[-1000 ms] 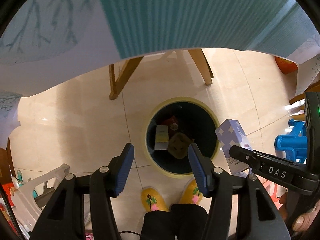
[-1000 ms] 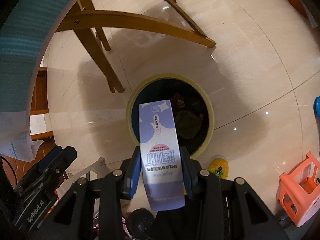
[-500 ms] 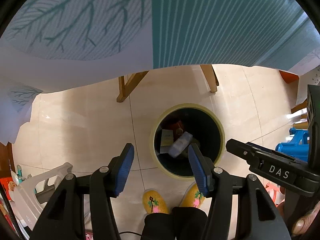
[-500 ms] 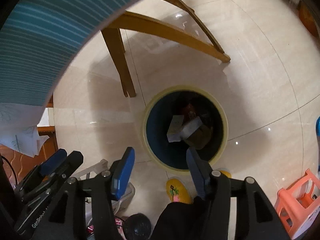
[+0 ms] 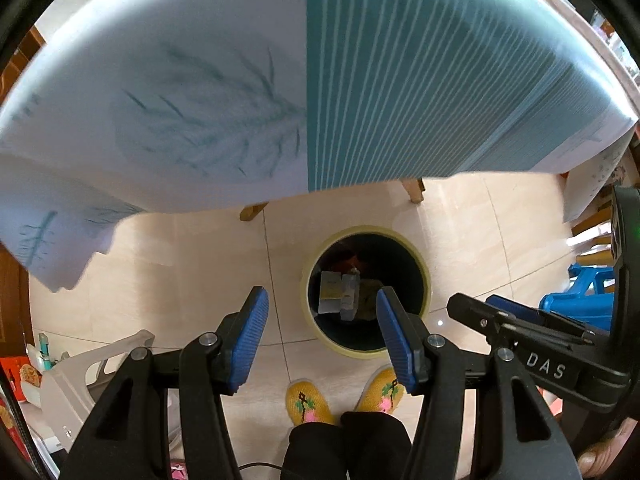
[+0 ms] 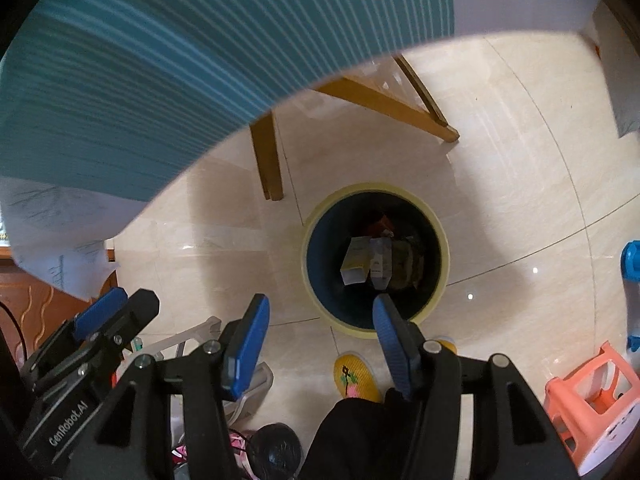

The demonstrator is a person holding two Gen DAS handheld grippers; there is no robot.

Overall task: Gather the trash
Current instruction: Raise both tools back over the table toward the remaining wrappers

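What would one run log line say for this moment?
left tongs: open, empty | right tongs: open, empty | boxes: inside trash bin | bin: on floor

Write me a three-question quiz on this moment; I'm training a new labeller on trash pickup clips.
1. True or false: the right gripper holds a carton.
2. Where do the cartons lie? A) on the floor B) in the bin C) on the stool
3. What colour are the slippers by the bin?

Key: 1 false, both it and the left gripper are empty. 2 B. 3 yellow.
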